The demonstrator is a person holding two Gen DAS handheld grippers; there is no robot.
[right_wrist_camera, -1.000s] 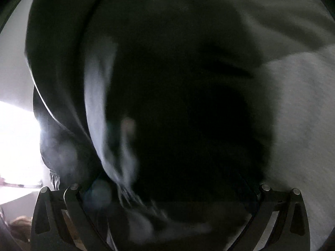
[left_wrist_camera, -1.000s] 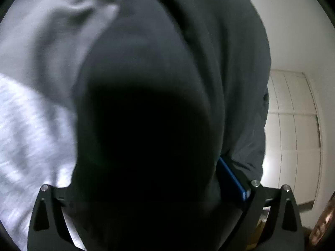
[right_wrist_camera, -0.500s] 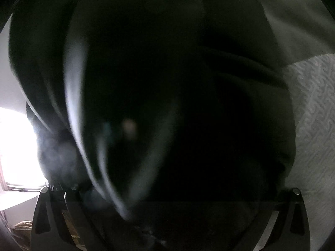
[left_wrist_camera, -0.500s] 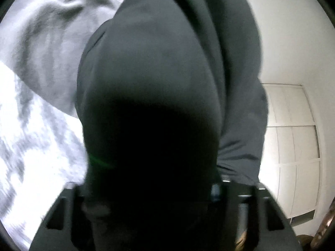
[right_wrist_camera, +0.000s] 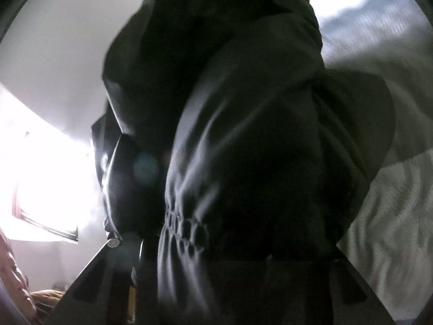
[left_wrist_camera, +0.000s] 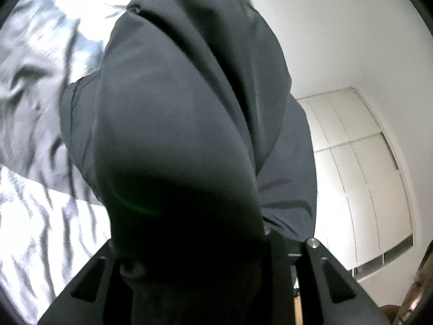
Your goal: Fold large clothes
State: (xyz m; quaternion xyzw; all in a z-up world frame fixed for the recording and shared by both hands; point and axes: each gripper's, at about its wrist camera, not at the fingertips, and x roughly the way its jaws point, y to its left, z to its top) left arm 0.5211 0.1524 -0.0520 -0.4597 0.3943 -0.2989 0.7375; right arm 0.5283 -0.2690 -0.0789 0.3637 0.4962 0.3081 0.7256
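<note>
A large dark grey garment (left_wrist_camera: 176, 108) fills the middle of the left wrist view and hangs bunched over my left gripper (left_wrist_camera: 189, 243). Its jaws are closing with a thick fold of the cloth pinched between them, and the fingertips are buried in fabric. In the right wrist view the same dark garment (right_wrist_camera: 243, 108) drapes over my right gripper (right_wrist_camera: 224, 243), whose jaws are also closing on the cloth. A gathered elastic band (right_wrist_camera: 184, 227) of the garment shows near the left finger. Both grippers hold the garment up above the bed.
White textured bedding (left_wrist_camera: 32, 230) lies below on the left; it shows again as bedding (right_wrist_camera: 392, 216) on the right. White wardrobe doors (left_wrist_camera: 365, 176) stand against a pale wall. A bright window (right_wrist_camera: 40, 176) glares at the left.
Both pairs of fingers went from wide apart to drawn in on the dark cloth. Both grippers rose, lifting the garment off the bedding, and more wall and wardrobe came into view.
</note>
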